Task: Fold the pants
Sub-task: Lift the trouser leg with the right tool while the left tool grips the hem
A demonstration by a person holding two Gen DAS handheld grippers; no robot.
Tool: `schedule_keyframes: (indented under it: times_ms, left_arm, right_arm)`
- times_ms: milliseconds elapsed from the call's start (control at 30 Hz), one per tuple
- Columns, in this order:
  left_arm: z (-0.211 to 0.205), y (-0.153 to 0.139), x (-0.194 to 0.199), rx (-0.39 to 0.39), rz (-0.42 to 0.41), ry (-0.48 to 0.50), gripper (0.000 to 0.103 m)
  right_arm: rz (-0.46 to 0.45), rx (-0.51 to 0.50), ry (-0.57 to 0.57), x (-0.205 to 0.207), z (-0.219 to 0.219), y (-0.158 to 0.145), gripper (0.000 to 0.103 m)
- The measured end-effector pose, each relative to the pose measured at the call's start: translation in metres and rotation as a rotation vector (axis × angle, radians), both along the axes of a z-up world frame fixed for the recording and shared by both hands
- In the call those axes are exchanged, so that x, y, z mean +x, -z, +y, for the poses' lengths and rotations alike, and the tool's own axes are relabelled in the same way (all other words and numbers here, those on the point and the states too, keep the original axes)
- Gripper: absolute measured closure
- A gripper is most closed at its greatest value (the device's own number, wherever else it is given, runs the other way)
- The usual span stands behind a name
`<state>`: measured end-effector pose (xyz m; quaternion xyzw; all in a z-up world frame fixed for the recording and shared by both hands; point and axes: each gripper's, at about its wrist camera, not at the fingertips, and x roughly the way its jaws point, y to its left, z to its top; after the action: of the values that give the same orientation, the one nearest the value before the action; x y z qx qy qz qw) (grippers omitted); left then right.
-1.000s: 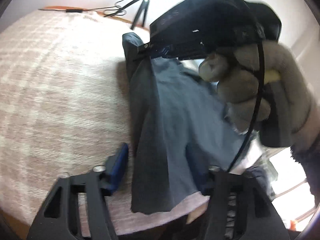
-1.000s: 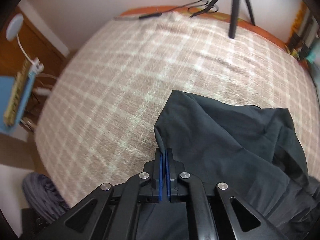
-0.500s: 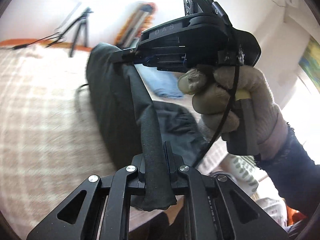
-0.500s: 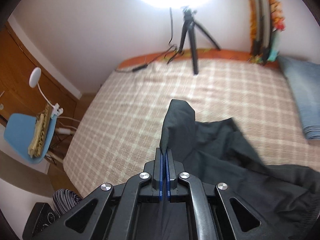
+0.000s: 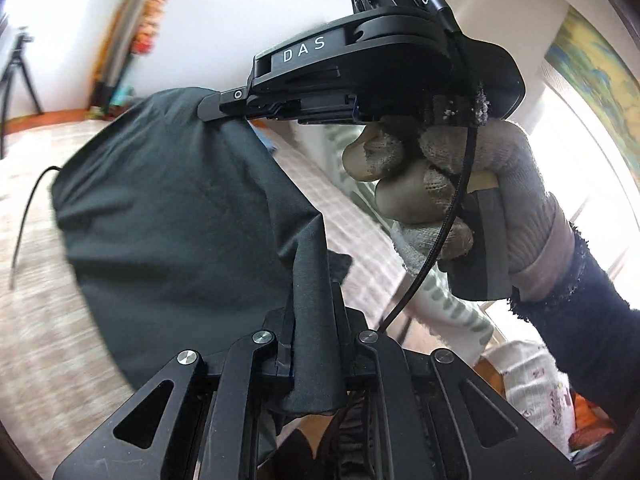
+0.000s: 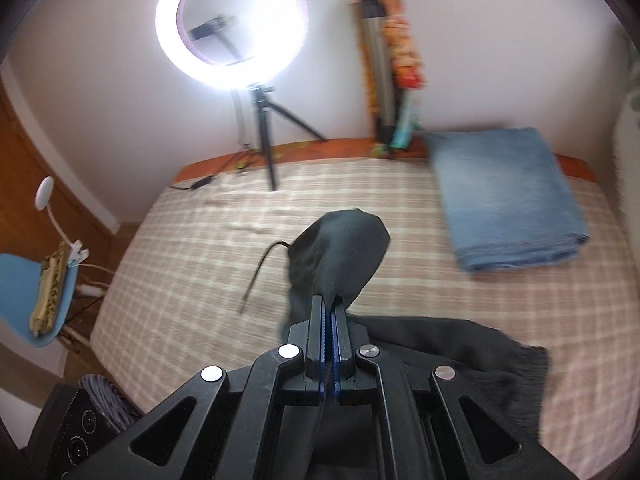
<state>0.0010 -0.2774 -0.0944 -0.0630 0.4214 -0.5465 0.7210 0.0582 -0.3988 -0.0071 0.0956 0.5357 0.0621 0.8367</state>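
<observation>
Left tongs [image 5: 312, 336] clamped shut, right tongs [image 6: 330, 320] clamped shut, gloved hand [image 5: 460, 200]

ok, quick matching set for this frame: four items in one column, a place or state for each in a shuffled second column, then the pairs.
Items:
1. dark pants
2. folded jeans
3. ring light
4. blue chair

Place or state:
A. lit, on a tripod at the far edge of the bed
B. beside the bed, off to the left
C. clamped in both tools, lifted off the bed
D. lying flat on the bed, far right

Pairs: 1-C, 2-D, 3-A, 4-B
</observation>
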Motion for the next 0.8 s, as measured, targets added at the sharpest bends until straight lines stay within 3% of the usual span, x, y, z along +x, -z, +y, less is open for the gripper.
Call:
schedule_keyframes:
  times_ms: [200, 467, 667, 800]
  left_arm:
    - [-0.051, 0.016, -0.006, 0.033, 0.024, 0.088, 0.095]
    - [-0.110, 0.036, -0.001, 0.086, 0.027, 0.156, 0.095]
    - [-0.140, 0.044, -0.002, 0.092, 0.041, 0.171, 0.095]
    - [-0.137, 0.048, -0.001, 0.115, 0.045, 0.165, 0.092]
  right_arm:
    - [0.056, -0.041, 0.072, -0.014, -0.061, 0.022, 0.103]
    - [0.115, -0.101, 0.111, -0.021, -0.109, 0.050, 0.103]
    - [0.147, -0.164, 0.118, -0.024, -0.136, 0.065, 0.103]
    - [0.169, -0.173, 0.133, -0.026, -0.153, 0.082, 0.103]
